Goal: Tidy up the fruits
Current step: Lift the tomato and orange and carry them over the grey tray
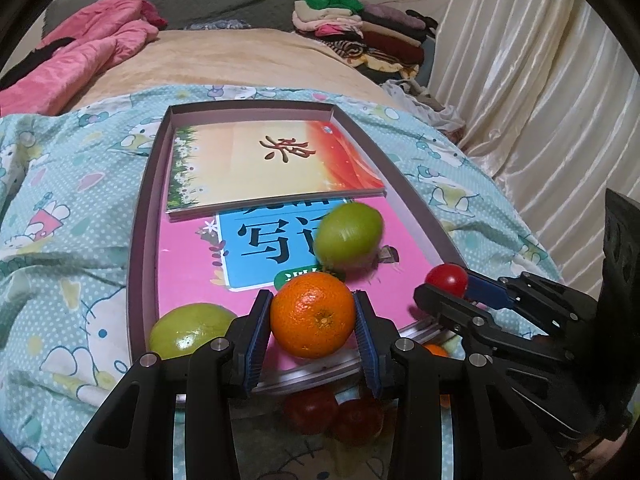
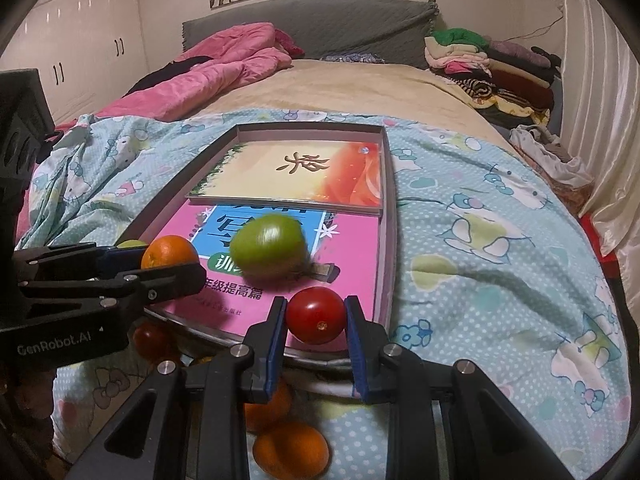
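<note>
We hold an orange (image 1: 313, 315) in the left tongs (image 1: 314, 344) and a red tomato (image 2: 316, 315) in the right tongs (image 2: 316, 344), both clamped over the near end of the box lid (image 1: 138, 240) on the bed. A blurred green fruit (image 1: 348, 236) looks loose there; released fruit may roll across the slick books.

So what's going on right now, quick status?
Left jaws shut on orange. Right jaws shut on red tomato. Blurred green fruit on pink book, ahead of both.
</note>
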The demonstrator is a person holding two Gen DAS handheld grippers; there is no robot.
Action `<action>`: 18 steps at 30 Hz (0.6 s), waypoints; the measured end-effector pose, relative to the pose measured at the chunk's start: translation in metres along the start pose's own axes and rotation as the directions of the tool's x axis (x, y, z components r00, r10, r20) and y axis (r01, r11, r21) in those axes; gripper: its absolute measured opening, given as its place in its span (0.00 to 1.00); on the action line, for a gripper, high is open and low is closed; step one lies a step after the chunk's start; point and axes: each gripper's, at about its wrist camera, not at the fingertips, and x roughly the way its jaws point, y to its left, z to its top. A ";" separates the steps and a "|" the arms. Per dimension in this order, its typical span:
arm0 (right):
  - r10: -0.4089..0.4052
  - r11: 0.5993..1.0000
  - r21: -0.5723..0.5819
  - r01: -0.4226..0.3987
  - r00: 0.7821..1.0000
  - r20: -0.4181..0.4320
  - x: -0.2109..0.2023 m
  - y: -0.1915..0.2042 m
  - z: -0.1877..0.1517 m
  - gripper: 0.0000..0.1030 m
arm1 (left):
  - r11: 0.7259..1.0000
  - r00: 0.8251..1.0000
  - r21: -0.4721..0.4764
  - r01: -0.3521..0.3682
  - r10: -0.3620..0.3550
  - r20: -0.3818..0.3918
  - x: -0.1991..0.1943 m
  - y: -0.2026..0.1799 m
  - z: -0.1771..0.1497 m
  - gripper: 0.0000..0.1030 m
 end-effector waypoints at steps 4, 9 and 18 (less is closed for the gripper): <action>0.010 1.000 -0.013 -0.010 1.000 -0.004 0.005 0.002 0.003 0.28 | 1.000 1.000 0.006 -0.001 0.001 -0.005 0.002 -0.001 0.001 0.40; 0.030 0.999 -0.010 -0.031 0.999 -0.018 0.012 0.003 0.006 0.28 | 1.000 1.000 0.007 -0.003 0.003 -0.024 0.006 -0.001 0.000 0.40; 0.040 0.999 -0.035 -0.042 0.999 -0.037 0.015 0.005 0.007 0.28 | 0.999 0.999 0.037 -0.020 0.021 -0.038 0.010 -0.006 -0.002 0.40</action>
